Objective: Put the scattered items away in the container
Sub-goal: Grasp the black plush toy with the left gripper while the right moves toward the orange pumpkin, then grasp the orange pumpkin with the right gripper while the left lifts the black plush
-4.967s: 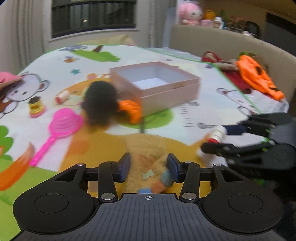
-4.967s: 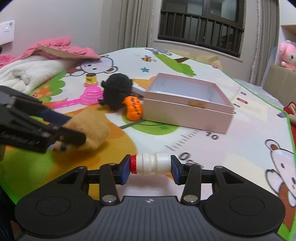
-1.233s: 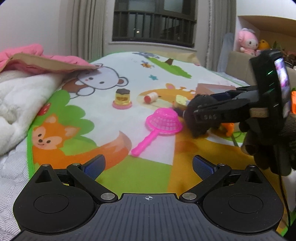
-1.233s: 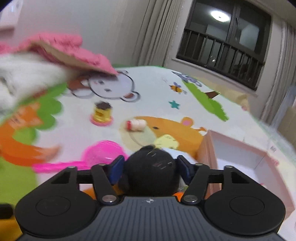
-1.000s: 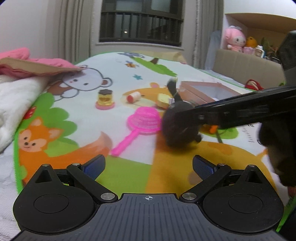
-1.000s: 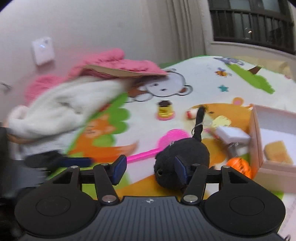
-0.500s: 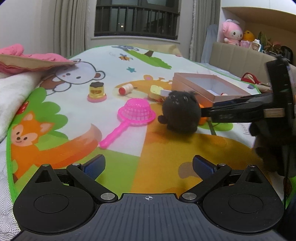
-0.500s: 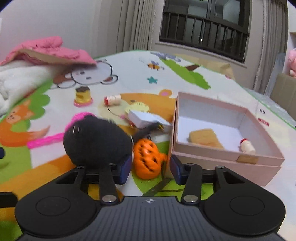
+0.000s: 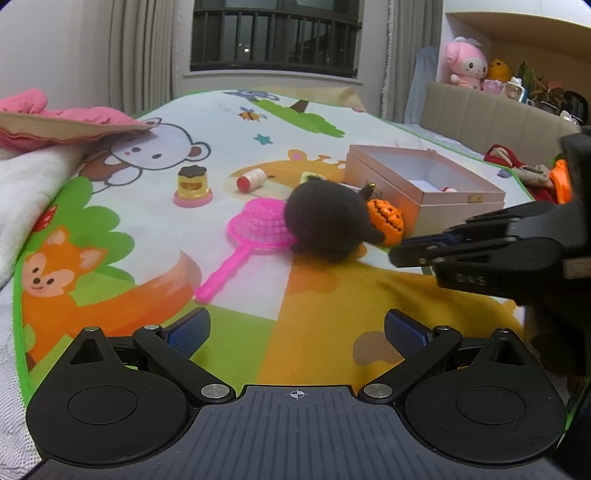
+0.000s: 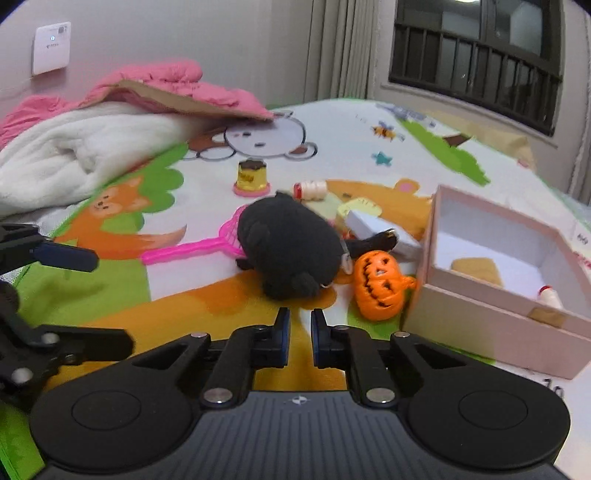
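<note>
Playmat on the bed carries everything: the pink container at right already holding two small pieces, then the black plush, pumpkin, pink net, pudding toy and bottle loose beside it. Judging by this, the plush pick-up has missed: the right gripper is clenched on nothing just short of it, and the left gripper is spread wide and empty. Next it likely must reopen and reach forward over open mat, minding the container's near wall.

Barred dark window, pale curtains — perhaps a beige headboard at right.
</note>
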